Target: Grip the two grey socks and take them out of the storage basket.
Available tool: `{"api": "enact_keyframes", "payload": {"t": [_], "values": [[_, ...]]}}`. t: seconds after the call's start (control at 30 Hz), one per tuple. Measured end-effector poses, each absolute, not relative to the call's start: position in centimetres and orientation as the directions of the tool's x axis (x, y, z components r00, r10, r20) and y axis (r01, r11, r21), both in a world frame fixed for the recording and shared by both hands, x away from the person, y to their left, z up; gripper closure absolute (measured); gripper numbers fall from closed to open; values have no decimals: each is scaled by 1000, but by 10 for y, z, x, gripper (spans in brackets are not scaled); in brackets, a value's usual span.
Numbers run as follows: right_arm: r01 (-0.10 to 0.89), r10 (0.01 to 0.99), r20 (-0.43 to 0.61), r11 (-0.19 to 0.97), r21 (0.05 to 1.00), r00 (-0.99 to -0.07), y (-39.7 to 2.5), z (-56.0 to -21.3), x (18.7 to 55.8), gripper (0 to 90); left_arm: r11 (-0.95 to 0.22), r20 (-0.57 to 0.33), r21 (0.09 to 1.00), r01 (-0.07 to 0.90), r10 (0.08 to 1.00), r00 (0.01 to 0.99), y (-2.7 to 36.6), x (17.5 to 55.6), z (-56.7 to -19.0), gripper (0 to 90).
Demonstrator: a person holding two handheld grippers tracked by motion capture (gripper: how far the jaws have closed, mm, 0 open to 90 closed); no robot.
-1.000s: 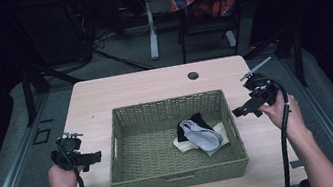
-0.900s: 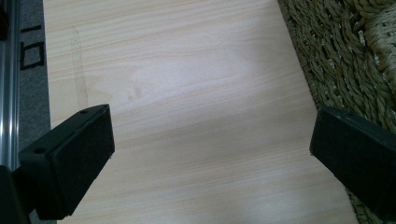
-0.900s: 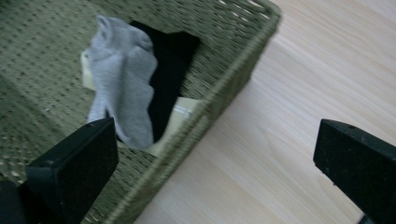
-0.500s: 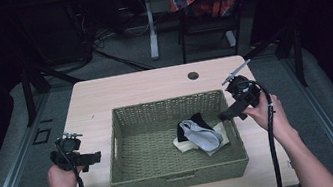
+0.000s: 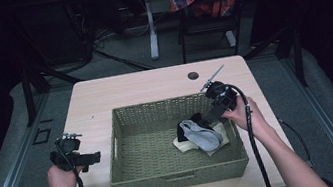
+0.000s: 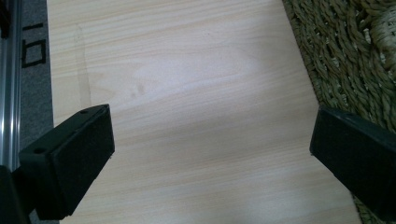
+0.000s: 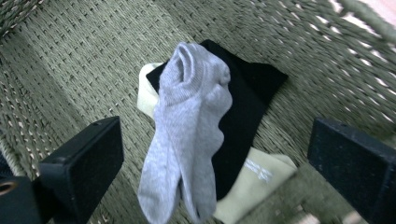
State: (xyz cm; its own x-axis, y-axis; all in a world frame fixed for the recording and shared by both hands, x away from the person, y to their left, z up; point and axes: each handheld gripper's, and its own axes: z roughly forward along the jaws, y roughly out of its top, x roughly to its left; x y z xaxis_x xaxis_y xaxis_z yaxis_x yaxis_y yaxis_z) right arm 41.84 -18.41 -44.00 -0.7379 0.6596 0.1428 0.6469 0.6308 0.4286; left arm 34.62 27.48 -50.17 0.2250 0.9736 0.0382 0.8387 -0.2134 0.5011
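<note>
right gripper (image 7: pixel 215 158) jaws wide open over the grey sock (image 7: pixel 191 135), could easily snag the black sock (image 7: pixel 247 102) underneath too

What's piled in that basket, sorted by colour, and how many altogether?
Grey sock: 1
Black sock: 1
Cream sock: 1
Total: 3, all stacked in the woven basket, grey on top, cream at the bottom.

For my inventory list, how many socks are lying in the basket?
3: a grey sock on top, a black sock under it, a cream sock at the bottom, in the basket's right part. More may be hidden underneath.
</note>
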Motion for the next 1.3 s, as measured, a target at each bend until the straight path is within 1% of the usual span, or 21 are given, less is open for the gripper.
{"api": "enact_keyframes", "payload": {"t": [0.03, 0.07, 0.1, 0.17, 0.2, 0.27, 0.3, 0.33, 0.4, 0.43, 0.53, 0.6, 0.63, 0.7, 0.73, 0.77, 1.07, 1.2, 1.23, 1.27, 1.3], "values": [[637, 649, 138, 643, 426, -748, -182, -443, 420, 105, -212, 38, 504, 837, 974, 224, 275, 346, -502, 0], [637, 649, 138, 643, 426, -748, -182, -443, 420, 105, -212, 38, 504, 837, 974, 224, 275, 346, -502, 0], [639, 654, 135, 639, 427, -744, -181, -445, 419, 133, -215, 39, 504, 837, 973, 226, 274, 346, -502, 0], [641, 659, 117, 650, 409, -743, -182, -450, 418, 154, -221, 41, 504, 835, 972, 233, 273, 346, -501, 0], [641, 660, 113, 652, 405, -743, -182, -452, 418, 248, -222, 41, 502, 835, 971, 234, 272, 346, -501, 0], [638, 659, 105, 657, 402, -745, -181, -452, 418, 260, -223, 42, 503, 835, 971, 234, 272, 346, -501, 0], [636, 656, 111, 656, 406, -747, -178, -453, 416, 324, -223, 42, 503, 835, 971, 234, 272, 346, -501, 0], [631, 650, 114, 658, 410, -752, -177, -452, 415, 349, -222, 41, 504, 835, 972, 233, 273, 346, -501, 0], [625, 638, 123, 666, 407, -760, -176, -452, 414, 359, -221, 41, 503, 835, 972, 233, 273, 346, -501, 0], [620, 624, 140, 674, 402, -769, -173, -453, 413, 434, -222, 40, 502, 836, 971, 234, 273, 346, -501, 0], [612, 621, 122, 686, 393, -774, -168, -456, 410, 522, -223, 40, 503, 835, 971, 235, 273, 346, -501, 0], [613, 623, 120, 686, 391, -773, -165, -460, 410, 559, -224, 40, 502, 835, 971, 236, 273, 346, -501, 0], [607, 615, 111, 703, 372, -781, -165, -460, 410, 579, -222, 40, 503, 835, 972, 233, 273, 346, -501, 0], [609, 616, 113, 701, 371, -779, -164, -461, 410, 592, -221, 40, 503, 836, 972, 233, 273, 346, -501, 0], [609, 615, 116, 701, 371, -780, -163, -463, 410, 619, -221, 40, 503, 835, 972, 233, 273, 346, -501, 0], [606, 617, 97, 711, 358, -781, -163, -463, 410, 665, -221, 40, 504, 835, 972, 233, 273, 346, -501, 0], [631, 642, 101, 691, 353, -760, -167, -466, 412, 736, -223, 41, 504, 834, 971, 235, 273, 346, -501, 0], [647, 647, 129, 684, 338, -752, -167, -471, 414, 765, -224, 40, 502, 835, 971, 236, 273, 346, -501, 0], [652, 650, 127, 689, 317, -749, -168, -472, 416, 796, -224, 40, 502, 835, 971, 237, 273, 346, -501, 0], [652, 650, 127, 689, 317, -749, -168, -472, 416, 796, -224, 40, 502, 835, 971, 237, 273, 346, -501, 0], [662, 660, 130, 680, 315, -740, -170, -473, 417, 845, -224, 39, 502, 835, 971, 237, 273, 346, -501, 0]]}}
